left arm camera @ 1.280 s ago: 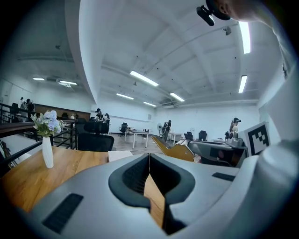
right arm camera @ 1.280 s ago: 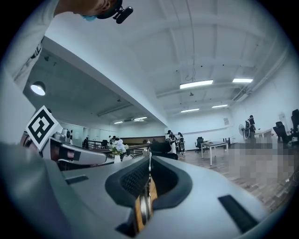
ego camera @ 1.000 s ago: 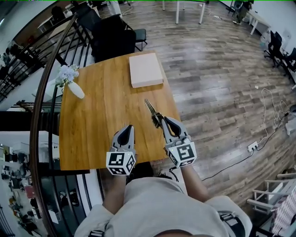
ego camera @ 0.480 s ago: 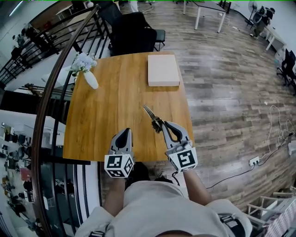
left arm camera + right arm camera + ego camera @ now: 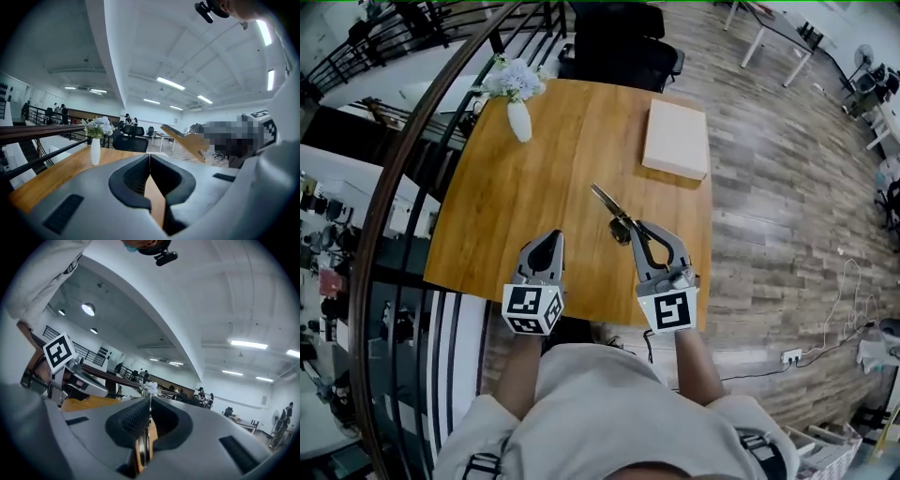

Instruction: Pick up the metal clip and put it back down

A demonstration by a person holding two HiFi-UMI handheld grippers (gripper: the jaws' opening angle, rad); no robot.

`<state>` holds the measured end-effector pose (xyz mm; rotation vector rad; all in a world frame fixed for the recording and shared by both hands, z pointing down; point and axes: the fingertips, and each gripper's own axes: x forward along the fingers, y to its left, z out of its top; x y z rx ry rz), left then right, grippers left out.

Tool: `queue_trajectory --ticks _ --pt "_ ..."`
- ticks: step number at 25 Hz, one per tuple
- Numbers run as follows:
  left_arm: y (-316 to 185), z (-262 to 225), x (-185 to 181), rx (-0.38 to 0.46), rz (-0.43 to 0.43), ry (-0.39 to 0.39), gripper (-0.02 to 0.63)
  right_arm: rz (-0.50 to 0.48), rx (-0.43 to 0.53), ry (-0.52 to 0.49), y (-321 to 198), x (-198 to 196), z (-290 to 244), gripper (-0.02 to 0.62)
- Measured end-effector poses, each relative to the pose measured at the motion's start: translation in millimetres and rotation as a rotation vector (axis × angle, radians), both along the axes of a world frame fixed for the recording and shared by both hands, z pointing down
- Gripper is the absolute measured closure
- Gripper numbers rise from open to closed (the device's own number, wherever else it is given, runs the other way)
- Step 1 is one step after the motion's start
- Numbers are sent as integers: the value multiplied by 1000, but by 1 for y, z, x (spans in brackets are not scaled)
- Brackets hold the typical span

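The metal clip (image 5: 610,207) is a long thin silver piece that sticks out up and to the left, above the wooden table (image 5: 516,202). My right gripper (image 5: 634,228) is shut on its near end. In the right gripper view the pads (image 5: 136,420) press on a thin metal edge (image 5: 143,448). My left gripper (image 5: 547,242) hovers over the table's near edge, left of the clip and apart from it. Its jaws meet with nothing between them in the left gripper view (image 5: 149,160).
A white vase of flowers (image 5: 518,117) stands at the table's far left, a flat beige box (image 5: 677,139) at its far right. A black chair (image 5: 623,47) sits behind the table. A dark railing (image 5: 398,202) runs along the left, with a drop beyond it.
Both grippers have shifted sideways along the table's near edge and the head view has swung with them. The right gripper has rolled and risen slightly, still holding the clip.
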<state>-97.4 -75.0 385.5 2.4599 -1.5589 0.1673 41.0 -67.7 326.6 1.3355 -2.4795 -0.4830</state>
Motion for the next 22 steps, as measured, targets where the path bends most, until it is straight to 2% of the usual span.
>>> queue_trajectory --ticks 5,10,16,19,22 --pt "-24 13 -41 -35 -30 22 581 -6 8 146 -36 -41 6 563" --pt "-58 46 -62 -75 -31 -13 581 -39 21 309 -72 -68 32 563" --pt "-69 66 -87 -143 -32 9 581 -49 -53 391 -97 -92 60 563" --pt "-82 88 -99 -186 -14 15 581 -48 -109 421 -117 -107 89 563" --pt "-92 116 -110 -225 6 -9 581 -40 -149 507 -134 -118 128 563"
